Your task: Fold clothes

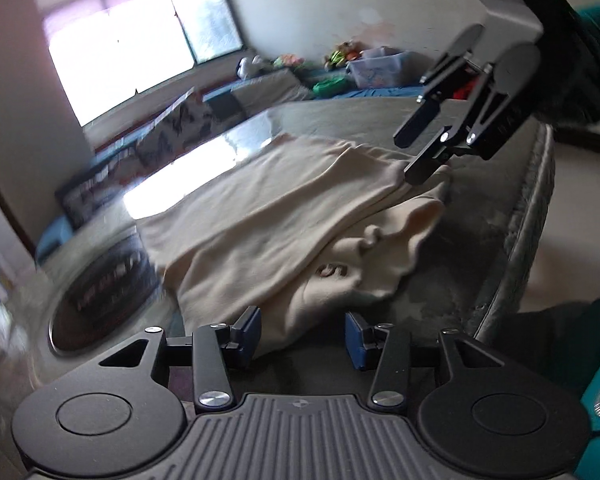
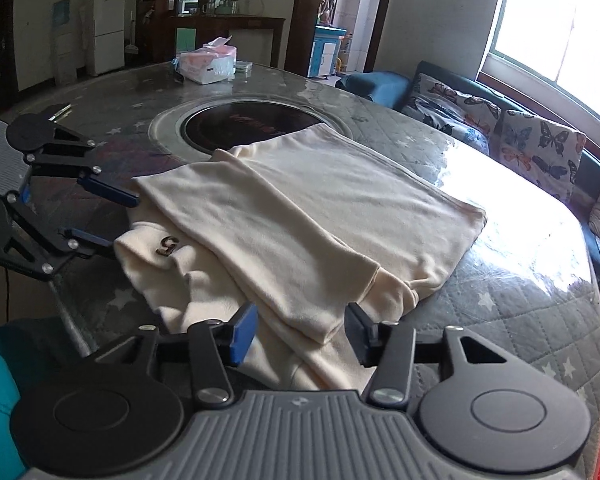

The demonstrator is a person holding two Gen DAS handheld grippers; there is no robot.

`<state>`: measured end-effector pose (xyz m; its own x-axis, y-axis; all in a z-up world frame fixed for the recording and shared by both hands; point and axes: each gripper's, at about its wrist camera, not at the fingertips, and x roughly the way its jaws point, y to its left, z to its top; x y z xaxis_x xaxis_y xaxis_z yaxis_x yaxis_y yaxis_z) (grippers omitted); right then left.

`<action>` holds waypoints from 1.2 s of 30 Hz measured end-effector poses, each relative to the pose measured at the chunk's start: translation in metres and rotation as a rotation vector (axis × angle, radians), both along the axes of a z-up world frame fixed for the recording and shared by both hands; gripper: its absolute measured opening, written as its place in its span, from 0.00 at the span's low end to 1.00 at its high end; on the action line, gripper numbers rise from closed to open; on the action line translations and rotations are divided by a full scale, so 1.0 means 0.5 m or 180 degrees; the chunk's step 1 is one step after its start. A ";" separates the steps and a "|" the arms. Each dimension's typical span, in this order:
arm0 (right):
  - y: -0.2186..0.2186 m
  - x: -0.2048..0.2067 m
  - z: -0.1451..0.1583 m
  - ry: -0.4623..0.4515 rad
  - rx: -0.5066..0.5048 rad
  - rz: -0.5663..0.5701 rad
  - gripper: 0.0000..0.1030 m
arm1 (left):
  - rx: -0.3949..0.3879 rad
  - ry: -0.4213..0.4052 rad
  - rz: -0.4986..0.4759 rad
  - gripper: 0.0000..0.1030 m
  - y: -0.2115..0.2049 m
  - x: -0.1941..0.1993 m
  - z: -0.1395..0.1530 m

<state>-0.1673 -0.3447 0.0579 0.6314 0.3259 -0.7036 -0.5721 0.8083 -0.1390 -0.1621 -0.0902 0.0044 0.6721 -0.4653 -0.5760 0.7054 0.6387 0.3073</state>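
Note:
A cream garment point(image 2: 300, 216) lies partly folded on the round table, with a brown mark point(image 2: 168, 245) near its lower edge; it also shows in the left wrist view point(image 1: 268, 216). My left gripper point(image 1: 302, 336) is open, its jaws on either side of the garment's near edge; it shows in the right wrist view point(image 2: 100, 220) at the garment's left corner. My right gripper point(image 2: 300, 332) is open over the folded sleeve end; in the left wrist view point(image 1: 416, 152) it hovers at the garment's far corner. Neither holds cloth.
The table point(image 2: 520, 312) has a grey quilted cover under glass and a dark round hob point(image 2: 252, 124) in the middle. A tissue box point(image 2: 208, 65) stands at the far side. A sofa with butterfly cushions point(image 2: 532, 148) runs under the window.

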 end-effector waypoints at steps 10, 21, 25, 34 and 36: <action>0.015 -0.040 -0.016 -0.0028 -0.0288 0.0313 0.67 | -0.0244 -0.0136 -0.0062 0.12 -0.027 0.025 0.012; 0.049 -0.007 -0.031 -0.0167 -0.0150 0.0357 0.58 | -0.0716 0.0132 0.0245 0.09 -0.022 0.113 0.056; 0.049 0.030 -0.041 0.0008 -0.0001 0.0233 0.30 | -0.0672 0.0183 0.0228 0.14 -0.017 0.108 0.046; 0.018 0.068 -0.011 0.0141 0.0421 0.0084 0.14 | -0.0257 0.0011 0.0178 0.39 0.011 0.059 0.008; 0.017 0.071 -0.006 0.0116 0.0442 0.0064 0.14 | -0.0149 -0.0025 0.0166 0.39 0.014 0.051 -0.004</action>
